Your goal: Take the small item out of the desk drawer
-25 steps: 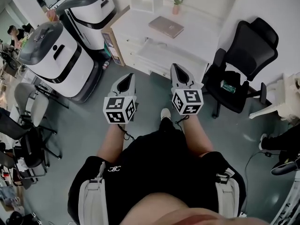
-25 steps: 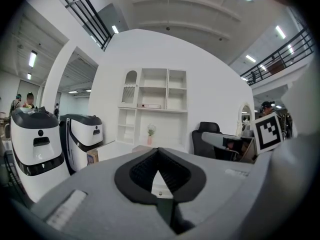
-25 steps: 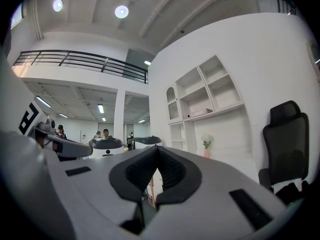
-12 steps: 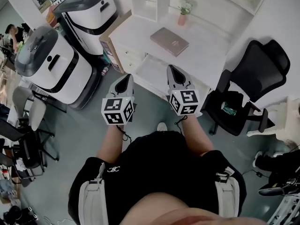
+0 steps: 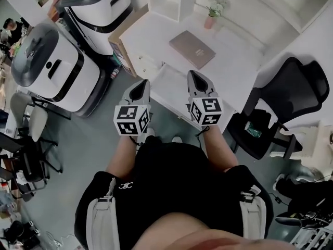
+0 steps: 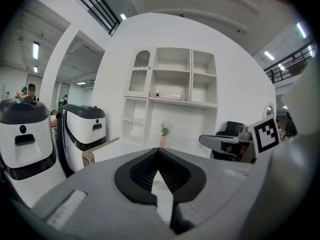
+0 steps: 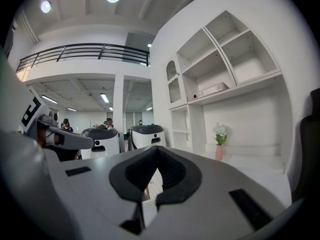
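Note:
A white desk (image 5: 156,33) stands ahead of me. A white open drawer or tray (image 5: 169,85) juts from its front edge, between my two grippers. No small item shows in it from here. My left gripper (image 5: 140,86) hangs above the floor just short of the desk front, its jaws shut on nothing (image 6: 159,153). To its right, my right gripper (image 5: 194,78) reaches over the desk's front edge, jaws likewise shut and empty (image 7: 157,151). Both gripper views look level across the desk top toward the wall shelves (image 6: 172,91).
A brown book (image 5: 191,49) and a pink vase with flowers (image 5: 210,20) sit on the desk. Small drawers (image 5: 145,66) fill its left end. Two large white machines (image 5: 49,69) (image 5: 99,7) stand left. A black office chair (image 5: 283,108) stands right.
The person has stepped closer to the desk, which now sits nearer and lower in the head view. Both grippers stay shut and side by side.

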### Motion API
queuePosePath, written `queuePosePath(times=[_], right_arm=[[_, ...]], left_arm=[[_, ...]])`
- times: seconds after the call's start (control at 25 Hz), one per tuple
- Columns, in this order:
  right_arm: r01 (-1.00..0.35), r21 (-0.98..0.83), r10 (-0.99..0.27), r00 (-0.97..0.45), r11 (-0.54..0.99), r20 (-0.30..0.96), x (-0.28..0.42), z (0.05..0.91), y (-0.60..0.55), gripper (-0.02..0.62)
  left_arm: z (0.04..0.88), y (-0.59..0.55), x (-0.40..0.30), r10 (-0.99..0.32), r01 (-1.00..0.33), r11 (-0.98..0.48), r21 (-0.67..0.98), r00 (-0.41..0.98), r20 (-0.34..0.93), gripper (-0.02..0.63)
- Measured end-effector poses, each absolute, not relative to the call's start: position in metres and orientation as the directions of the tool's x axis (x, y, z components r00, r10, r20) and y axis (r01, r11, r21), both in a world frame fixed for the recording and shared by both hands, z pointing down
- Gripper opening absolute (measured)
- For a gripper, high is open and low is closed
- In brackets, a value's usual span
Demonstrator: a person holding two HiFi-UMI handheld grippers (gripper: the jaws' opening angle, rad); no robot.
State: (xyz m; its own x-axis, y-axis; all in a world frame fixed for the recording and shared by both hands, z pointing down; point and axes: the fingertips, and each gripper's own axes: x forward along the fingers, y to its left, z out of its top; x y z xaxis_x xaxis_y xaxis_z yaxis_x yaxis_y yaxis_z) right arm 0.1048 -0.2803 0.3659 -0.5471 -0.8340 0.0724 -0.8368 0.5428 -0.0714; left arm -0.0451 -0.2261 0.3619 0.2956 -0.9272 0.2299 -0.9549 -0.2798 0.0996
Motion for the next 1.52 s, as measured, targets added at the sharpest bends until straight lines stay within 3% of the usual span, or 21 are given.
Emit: queuePosePath(times=[0.28,0.56,0.84,1.12,1.24,1.52], right_arm=[[-0.85,-0.003,-0.836,-0.518,0.526,0.182,0.088,0.412,-0.32,-0.003],[-0.792,0.177,-0.793,-0.509,0.584,0.335,0.066,0.465,-0.336,0.0],[-0.631,0.355,-0.706,-0.475,0.689,0.526,0.048,0.528,-0.345,0.109],[-0.396,0.522,-0.653,-0.39,0.755,0.649,0.041,0.59,-0.355,0.137],[-0.344,0.528,-0.628,-0.363,0.777,0.688,0.035,0.614,-0.358,0.141],[-0.414,0.438,-0.577,-0.313,0.798,0.755,0.023,0.665,-0.364,0.141]], left_arm=[[0.367,-0.266,-0.067,-0.916,-0.947,-0.309,0.089,0.322,0.24,0.014],[0.382,-0.279,-0.095,-0.917,-0.952,-0.279,0.123,0.302,0.259,0.014],[0.394,-0.285,-0.123,-0.928,-0.963,-0.226,0.143,0.258,0.27,0.014],[0.41,-0.28,-0.145,-0.932,-0.972,-0.169,0.161,0.21,0.294,0.014],[0.418,-0.275,-0.157,-0.934,-0.975,-0.141,0.171,0.188,0.305,0.014],[0.438,-0.266,-0.179,-0.927,-0.978,-0.091,0.189,0.152,0.343,0.014]])
